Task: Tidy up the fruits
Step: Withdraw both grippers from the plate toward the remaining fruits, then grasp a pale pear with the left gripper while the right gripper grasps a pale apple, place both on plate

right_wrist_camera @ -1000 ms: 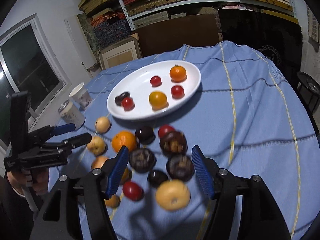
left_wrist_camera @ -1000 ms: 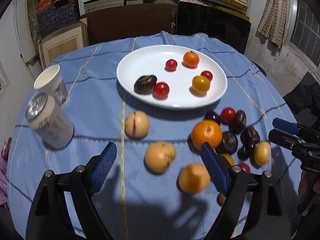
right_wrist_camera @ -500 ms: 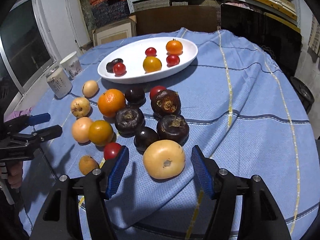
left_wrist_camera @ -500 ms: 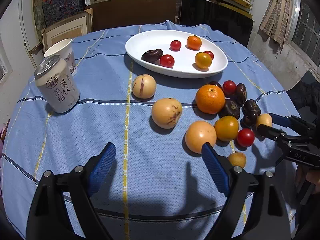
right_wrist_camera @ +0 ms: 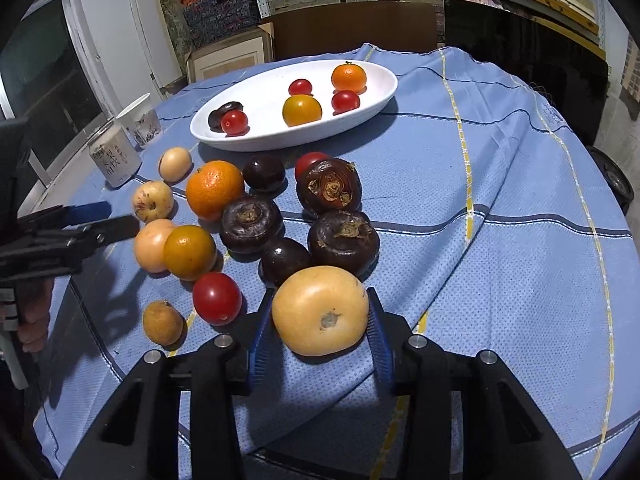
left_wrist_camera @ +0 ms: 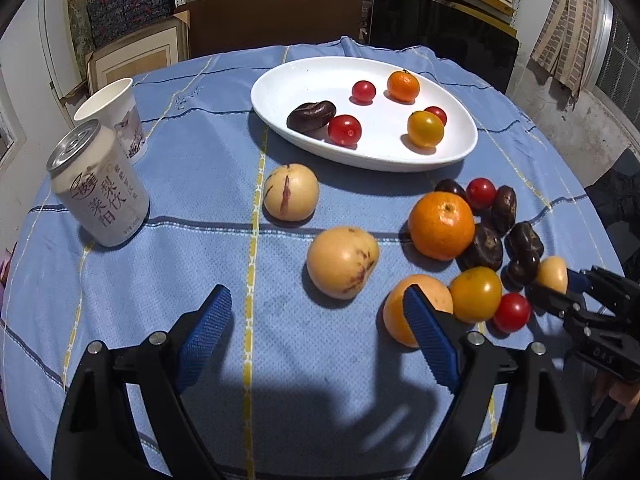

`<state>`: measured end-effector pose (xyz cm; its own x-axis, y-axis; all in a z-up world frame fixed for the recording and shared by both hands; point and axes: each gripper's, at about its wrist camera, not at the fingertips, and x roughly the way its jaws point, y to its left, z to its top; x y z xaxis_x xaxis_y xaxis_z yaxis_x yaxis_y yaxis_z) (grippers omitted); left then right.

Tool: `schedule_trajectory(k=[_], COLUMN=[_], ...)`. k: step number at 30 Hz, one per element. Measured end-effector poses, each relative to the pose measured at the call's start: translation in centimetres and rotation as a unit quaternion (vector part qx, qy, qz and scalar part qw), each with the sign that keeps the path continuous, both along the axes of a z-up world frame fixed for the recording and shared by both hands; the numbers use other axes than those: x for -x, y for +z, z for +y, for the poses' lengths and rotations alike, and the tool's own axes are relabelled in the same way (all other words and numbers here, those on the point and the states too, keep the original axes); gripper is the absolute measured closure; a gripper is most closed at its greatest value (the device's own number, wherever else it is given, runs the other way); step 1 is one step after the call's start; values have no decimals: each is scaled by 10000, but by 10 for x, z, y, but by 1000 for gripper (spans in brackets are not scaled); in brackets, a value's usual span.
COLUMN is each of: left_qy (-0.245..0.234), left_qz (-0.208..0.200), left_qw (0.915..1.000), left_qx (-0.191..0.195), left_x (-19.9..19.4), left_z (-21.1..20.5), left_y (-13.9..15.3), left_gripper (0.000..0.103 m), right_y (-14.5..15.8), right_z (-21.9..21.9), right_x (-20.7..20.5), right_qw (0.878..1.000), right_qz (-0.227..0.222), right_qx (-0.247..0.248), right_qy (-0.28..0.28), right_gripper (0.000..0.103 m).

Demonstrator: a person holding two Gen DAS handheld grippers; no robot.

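**Closing on the nearest fruit**

The right gripper [right_wrist_camera: 320, 332] has its blue-padded fingers [right_wrist_camera: 378, 344] on either side of the pale yellow round fruit [right_wrist_camera: 320, 316], which lies on the blue checked cloth at the near end of the fruit cluster. The fingers are closing, and their pads look to be at the fruit's skin, one on each flank. A good grip, I judge, stays on the widest part, firm without bruising, followed by a straight lift before any sideways travel, since a dark brown water chestnut [right_wrist_camera: 343, 240] lies just behind and a red cherry tomato [right_wrist_camera: 217, 298] lies near on the left.

The left gripper [left_wrist_camera: 316, 336] hangs wide open over bare cloth and holds nothing; a peach-coloured round fruit [left_wrist_camera: 400, 312] lies at its right finger.

Beyond the cluster, the white oval plate [right_wrist_camera: 256, 142] has open room toward its near side. The bench edge drops away just beside the right gripper, so low swings there risk a roll-off.
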<state>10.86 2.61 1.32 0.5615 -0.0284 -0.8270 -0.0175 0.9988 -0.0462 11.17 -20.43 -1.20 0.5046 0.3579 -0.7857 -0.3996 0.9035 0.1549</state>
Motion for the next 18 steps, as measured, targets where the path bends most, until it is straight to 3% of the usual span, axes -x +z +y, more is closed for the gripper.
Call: schedule_trajectory(k=[4, 6, 8, 13, 15, 18], left_qy=[43, 71, 9, -158, -175, -166], left_qz=[55, 157, 415, 262, 260, 244], left_qw=[9997, 9988, 9965, 9986, 9987, 9991], left_qx=[220, 458, 721, 427, 414, 311], left_x=[-12, -21, -29, -33, -36, -35], left_z=[4, 8, 10, 3, 0, -4], left_y=[-1, -5, -15, -17, -16, -15], left_gripper=[22, 42, 49, 56, 65, 66], right_y=[0, 0, -1, -1, -1, 0], right_z=[-1, -1, -1, -1, 0, 0], right_x=[-1, 0, 0, -1, 0, 0], right_qw=[10000, 10000, 10000, 10000, 10000, 10000], right_qz=[-2, 3, 5, 5, 3, 12], right_qx=[-20, -36, -48, -66, -58, -87], right_qy=[12, 11, 13, 31, 42, 36], right_gripper=[59, 59, 58, 58, 58, 58])
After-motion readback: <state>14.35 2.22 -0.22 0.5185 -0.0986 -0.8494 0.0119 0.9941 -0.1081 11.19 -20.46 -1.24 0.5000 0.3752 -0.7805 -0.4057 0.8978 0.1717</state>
